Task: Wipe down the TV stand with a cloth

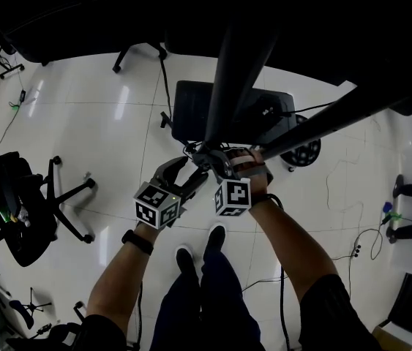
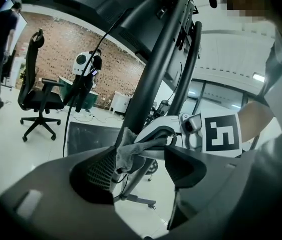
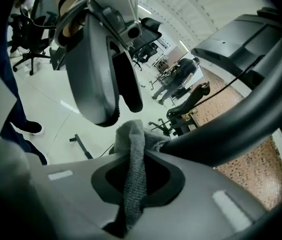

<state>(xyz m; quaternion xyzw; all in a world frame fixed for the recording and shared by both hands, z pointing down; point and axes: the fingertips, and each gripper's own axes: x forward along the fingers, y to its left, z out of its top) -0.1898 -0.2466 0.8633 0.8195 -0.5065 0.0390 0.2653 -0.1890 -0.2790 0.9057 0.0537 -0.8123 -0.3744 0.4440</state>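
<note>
The right gripper [image 3: 136, 181] had its two fingers squeezed tight on a grey cloth [image 3: 135, 149]; the cloth stuck up out of the fingers and its top end touched the dark slanted pole of the TV stand [image 3: 231, 134]; the left gripper [image 2: 141, 169] was just beside it, and its fingers were wide apart and held nothing; in the left gripper view a bit of the cloth lay against that gripper's left finger [image 2: 100, 171], and the other finger was off to the side, away from the cloth; the pole ran up behind the cloth; in the head view both grippers met at the pole, low down, right above the dark flat base [image 1: 191, 112] of the stand; the person's two shoes [image 1: 198, 251] stood on the shiny white floor [image 1: 103, 123] close to the base; a black office chair [image 2: 38, 99] stood well away in front of a brick wall [image 2: 55, 49].
</note>
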